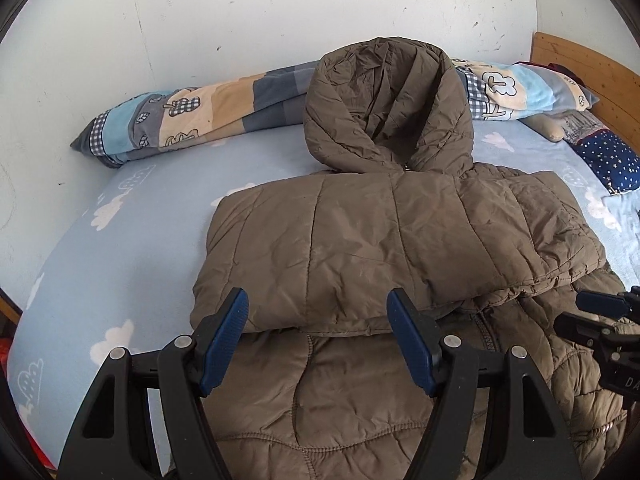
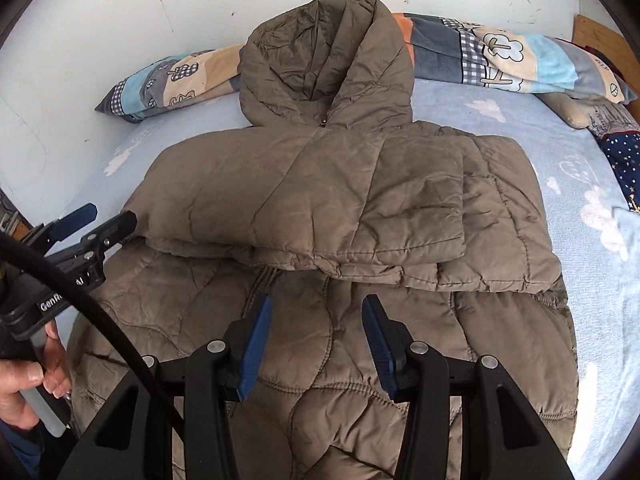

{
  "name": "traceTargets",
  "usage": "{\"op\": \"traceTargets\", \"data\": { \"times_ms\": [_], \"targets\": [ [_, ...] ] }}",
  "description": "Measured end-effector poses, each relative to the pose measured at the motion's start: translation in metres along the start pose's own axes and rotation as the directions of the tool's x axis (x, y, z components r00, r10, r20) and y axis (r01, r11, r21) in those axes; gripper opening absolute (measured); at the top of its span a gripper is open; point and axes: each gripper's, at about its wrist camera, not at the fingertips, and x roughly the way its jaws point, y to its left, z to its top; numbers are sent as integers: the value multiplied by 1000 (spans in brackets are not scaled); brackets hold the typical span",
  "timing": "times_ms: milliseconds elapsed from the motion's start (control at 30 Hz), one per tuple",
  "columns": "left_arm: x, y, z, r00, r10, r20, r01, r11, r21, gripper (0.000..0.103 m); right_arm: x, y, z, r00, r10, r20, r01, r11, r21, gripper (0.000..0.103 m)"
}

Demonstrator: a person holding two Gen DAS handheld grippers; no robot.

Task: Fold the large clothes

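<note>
1. Jacket (image 1: 360, 240), olive-brown, quilted and hooded, lies on a bed with a pale blue cloud-print sheet (image 1: 132, 248); its sleeves are folded across the chest, and the hood (image 1: 384, 108) lies beyond them towards the white wall (image 1: 240, 12).
2. Behind the hood a rolled patchwork blanket (image 1: 200, 112) runs along the wall. A navy star-print pillow (image 1: 612, 160) lies at the right by a wooden headboard (image 1: 580, 68).
3. Left gripper (image 1: 318, 340) hovers over the lower edge of the folded sleeves, jaws spread with nothing between the blue pads (image 1: 224, 344).
4. Right gripper (image 2: 312, 348) hovers over the jacket's lower front near the zip, jaws likewise apart and pinching nothing.
5. Only the right wrist view shows the person's hand (image 2: 24, 384) on the left gripper's handle, a black cable (image 2: 100, 320) crossing in front of it, and a partly hidden label reading "GenR".
6. Only the left wrist view shows the right gripper from the side at the right edge, with the letters "DA" on its body.
</note>
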Motion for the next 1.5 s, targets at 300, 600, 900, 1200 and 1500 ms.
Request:
{"op": "traceTargets", "data": {
  "times_ms": [300, 600, 900, 1200, 1500],
  "targets": [
    [-7, -9, 0, 1000, 2, 23, -3, 1000, 19, 71, -12, -16, -10, 1000, -21, 10, 21, 1000, 7, 51],
    [-12, -1, 1, 999, 6, 35, -6, 1000, 11, 71, -54, -46, -9, 999, -26, 47, 22, 997, 75, 54],
    [-9, 27, 6, 1000, -27, 12, 28, 997, -77, 71, -103, -37, 76, 994, 65, 85, -71, 994, 79, 60],
    [5, 70, 17, 998, -63, -13, 60, 984, -170, 71, -83, -3, 205, 992, 62, 112, -69, 996, 57, 68],
    [27, 81, 16, 995, -76, -67, 62, 978, -197, 71, 14, -16, 288, 985, -161, 63, 163, 987, -16, 68]
  ]
}}
